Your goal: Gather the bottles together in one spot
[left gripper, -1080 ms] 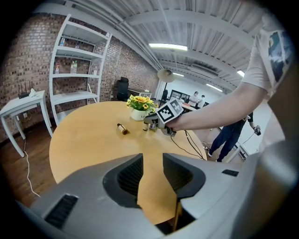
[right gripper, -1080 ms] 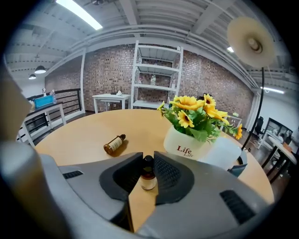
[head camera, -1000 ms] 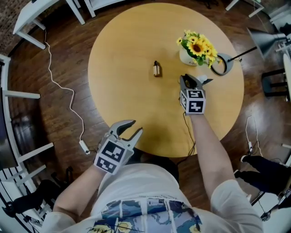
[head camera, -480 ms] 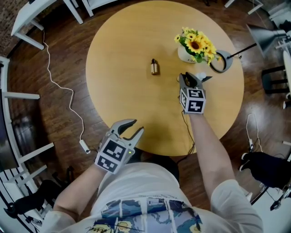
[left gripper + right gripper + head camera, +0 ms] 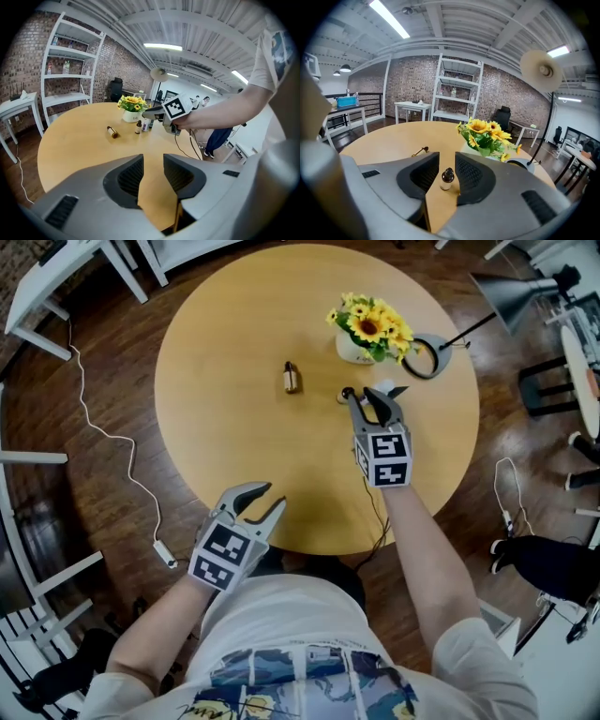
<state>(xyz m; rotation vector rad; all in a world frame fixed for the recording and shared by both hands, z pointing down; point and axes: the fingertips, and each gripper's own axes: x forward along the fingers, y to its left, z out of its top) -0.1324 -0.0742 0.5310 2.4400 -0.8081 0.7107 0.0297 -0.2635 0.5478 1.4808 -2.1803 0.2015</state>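
Observation:
A small dark bottle (image 5: 446, 179) stands upright on the round wooden table (image 5: 234, 456), just short of the sunflower pot (image 5: 361, 334). My right gripper (image 5: 446, 164) has it between its jaws, which are opening, and a gap shows on each side. In the head view that bottle (image 5: 346, 394) is at the right gripper's (image 5: 366, 401) tips. A white bottle (image 5: 146, 124) stands close beside it. Another brown bottle (image 5: 291, 378) lies on its side further left. My left gripper (image 5: 258, 504) hangs open at the near table edge, holding nothing.
A desk lamp with a round base (image 5: 427, 355) stands right of the flowers. A black cable (image 5: 380, 512) runs from the right gripper over the table edge. A white cord (image 5: 112, 465) lies on the floor at left, and white furniture (image 5: 37, 287) stands at the back left.
The right gripper's jaws have parted, and the small dark bottle now shows standing at their tips. The left gripper has stayed where it was.

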